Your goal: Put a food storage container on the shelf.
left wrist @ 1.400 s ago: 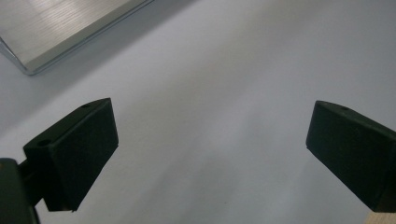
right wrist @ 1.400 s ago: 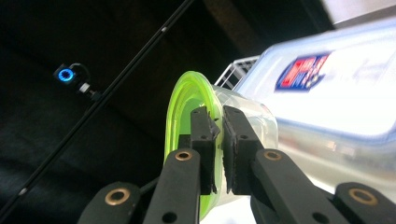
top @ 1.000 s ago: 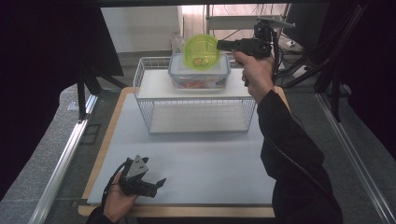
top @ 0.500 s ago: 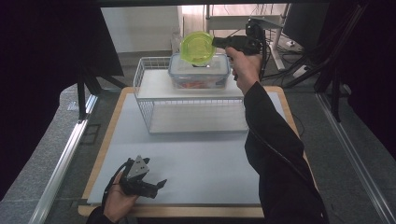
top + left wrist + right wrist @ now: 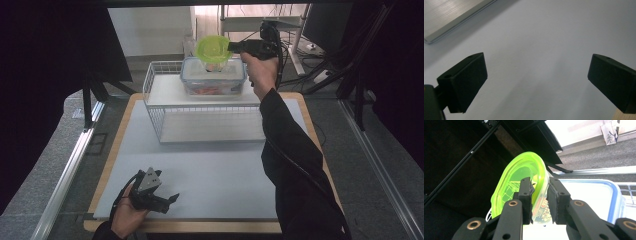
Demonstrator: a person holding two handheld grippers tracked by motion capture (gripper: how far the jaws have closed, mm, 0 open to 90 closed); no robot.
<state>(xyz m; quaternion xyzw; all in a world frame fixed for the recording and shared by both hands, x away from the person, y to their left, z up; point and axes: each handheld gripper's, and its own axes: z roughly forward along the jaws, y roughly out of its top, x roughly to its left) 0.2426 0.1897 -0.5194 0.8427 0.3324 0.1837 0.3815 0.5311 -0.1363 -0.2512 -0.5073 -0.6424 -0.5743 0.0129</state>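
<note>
My right gripper [image 5: 231, 47] clamps the green bowl [image 5: 213, 48] above the lidded container [image 5: 214, 80], while my left gripper [image 5: 170, 200] rests wide apart on the worktop [image 5: 220, 170].

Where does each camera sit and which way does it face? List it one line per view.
High view: above the person's side, looking forward and down at the table; both forearms show, the right gripper holds a green bowl over a clear lidded container.
Left gripper view: rides the left gripper, facing the bare table; jaws apart.
Right gripper view: rides the right gripper, jaws clamping the bowl's rim.
Shared: bowl and container.
</note>
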